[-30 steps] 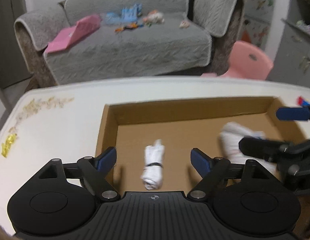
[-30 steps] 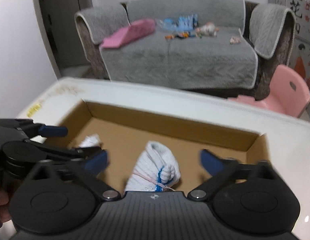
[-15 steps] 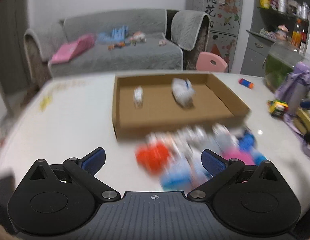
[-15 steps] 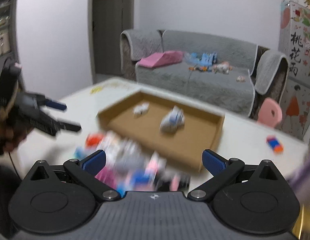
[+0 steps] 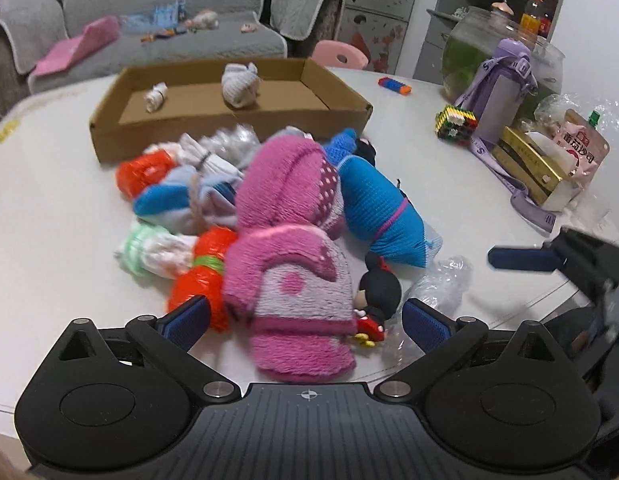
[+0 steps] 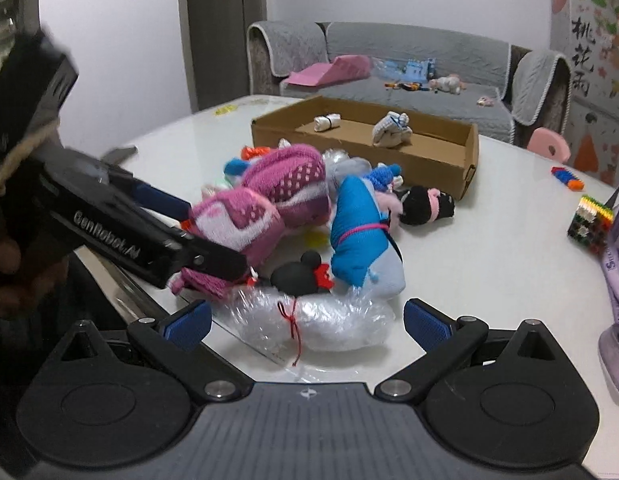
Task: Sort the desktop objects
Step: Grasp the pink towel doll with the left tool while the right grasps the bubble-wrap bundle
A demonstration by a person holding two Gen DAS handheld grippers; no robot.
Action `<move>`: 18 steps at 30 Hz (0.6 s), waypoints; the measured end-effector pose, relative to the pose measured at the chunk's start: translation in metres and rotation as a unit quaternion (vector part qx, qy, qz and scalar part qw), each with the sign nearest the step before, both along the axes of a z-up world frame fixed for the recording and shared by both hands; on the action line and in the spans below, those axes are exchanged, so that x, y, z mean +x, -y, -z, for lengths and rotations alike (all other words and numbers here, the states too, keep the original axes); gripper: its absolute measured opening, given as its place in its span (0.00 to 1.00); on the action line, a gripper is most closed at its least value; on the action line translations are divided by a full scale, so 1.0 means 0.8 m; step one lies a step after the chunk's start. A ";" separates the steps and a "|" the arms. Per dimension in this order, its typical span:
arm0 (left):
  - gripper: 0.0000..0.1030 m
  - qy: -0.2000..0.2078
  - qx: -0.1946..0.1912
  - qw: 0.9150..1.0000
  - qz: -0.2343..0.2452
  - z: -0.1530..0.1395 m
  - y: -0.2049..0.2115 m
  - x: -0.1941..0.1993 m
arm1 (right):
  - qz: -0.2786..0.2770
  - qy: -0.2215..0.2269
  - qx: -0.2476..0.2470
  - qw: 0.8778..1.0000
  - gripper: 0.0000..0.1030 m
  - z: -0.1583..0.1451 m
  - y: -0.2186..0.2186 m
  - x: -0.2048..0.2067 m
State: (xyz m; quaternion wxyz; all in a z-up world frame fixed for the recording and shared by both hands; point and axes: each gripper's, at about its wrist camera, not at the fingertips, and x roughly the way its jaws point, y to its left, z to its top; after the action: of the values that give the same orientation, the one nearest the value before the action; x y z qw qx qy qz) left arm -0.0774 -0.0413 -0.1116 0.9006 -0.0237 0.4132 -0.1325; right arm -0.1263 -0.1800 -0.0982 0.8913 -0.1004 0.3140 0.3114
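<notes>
The left gripper (image 5: 305,316) is spread wide and holds nothing; a fluffy pink sock bundle (image 5: 293,292) lies between its fingers on the white table (image 5: 49,208). The right gripper (image 6: 305,320) is also wide open and empty, with a clear plastic bag tied with red string (image 6: 313,320) between its fingers. Just beyond sit a black mouse doll (image 6: 299,272) and a blue sock bundle (image 6: 357,232), then a heap of more rolled socks. Farther ahead of both grippers stands a shallow cardboard box (image 5: 229,130) holding a small white sock roll (image 5: 155,96) and a larger pale sock bundle (image 5: 239,86)
</notes>
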 end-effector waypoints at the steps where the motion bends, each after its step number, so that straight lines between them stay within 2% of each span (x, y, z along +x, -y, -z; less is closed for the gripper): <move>1: 0.99 -0.005 -0.008 1.000 0.003 0.003 0.002 0.003 | 0.000 0.002 -0.010 1.000 0.99 0.004 -0.003 0.000; 5: 0.99 -0.008 -0.010 1.000 -0.007 0.011 0.006 0.017 | -0.002 0.016 -0.042 0.999 0.99 0.018 -0.013 0.005; 13: 0.99 -0.013 -0.009 0.999 -0.042 0.014 -0.008 0.046 | 0.024 -0.012 -0.006 1.000 0.99 0.030 -0.003 0.017; 15: 0.91 -0.010 -0.015 0.999 -0.039 0.012 -0.010 0.047 | 0.027 -0.013 0.001 1.000 0.87 0.032 -0.002 0.017; 16: 0.88 -0.009 -0.017 0.999 -0.039 0.011 -0.010 0.047 | 0.030 -0.013 0.004 0.999 0.87 0.034 -0.004 0.014; 17: 0.81 -0.007 -0.018 0.999 -0.039 0.010 -0.010 0.046 | 0.033 -0.012 0.006 0.999 0.85 0.034 -0.002 0.013; 18: 0.68 -0.008 -0.011 0.999 -0.042 0.009 -0.010 0.047 | 0.035 -0.013 0.007 0.999 0.84 0.034 -0.003 0.012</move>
State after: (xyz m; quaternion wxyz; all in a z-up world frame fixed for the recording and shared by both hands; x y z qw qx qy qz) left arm -0.0395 -0.0336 -0.1187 0.9018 -0.0524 0.4174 -0.0988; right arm -0.1167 -0.1777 -0.1257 0.8983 -0.0790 0.3262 0.2836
